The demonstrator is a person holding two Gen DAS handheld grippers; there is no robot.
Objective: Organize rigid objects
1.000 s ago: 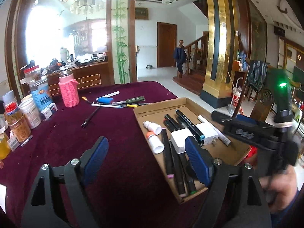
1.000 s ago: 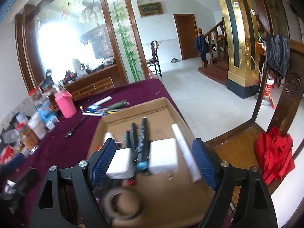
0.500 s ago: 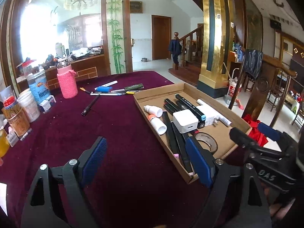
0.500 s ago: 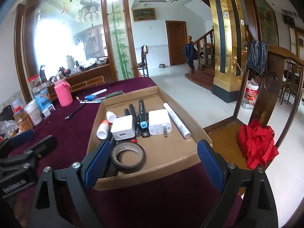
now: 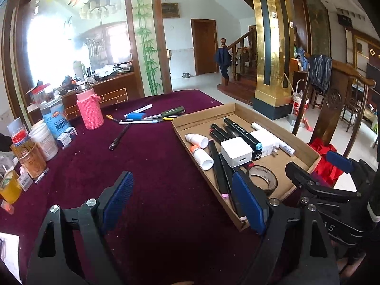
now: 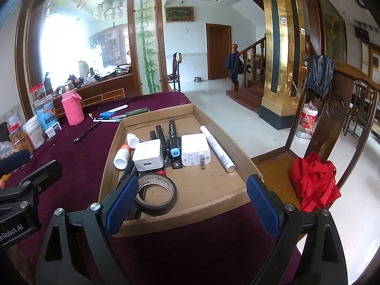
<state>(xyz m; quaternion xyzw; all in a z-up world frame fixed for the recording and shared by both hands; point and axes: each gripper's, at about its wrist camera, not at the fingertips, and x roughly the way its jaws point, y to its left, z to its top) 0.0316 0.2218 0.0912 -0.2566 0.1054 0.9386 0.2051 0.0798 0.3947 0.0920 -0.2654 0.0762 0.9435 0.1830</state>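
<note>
left hand-held gripper [image 5: 182,201] wide open, empty, over bare maroon tabletop [image 5: 147,166] | right hand-held gripper [image 6: 192,201] wide open, empty, at near edge of shallow brown cardboard tray [image 6: 213,178] | black tape roll [image 6: 155,196] in tray's near-left corner

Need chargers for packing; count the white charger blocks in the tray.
2: cube charger among the markers; flat charger right of them, beside the white tube. None seem hidden.
</note>
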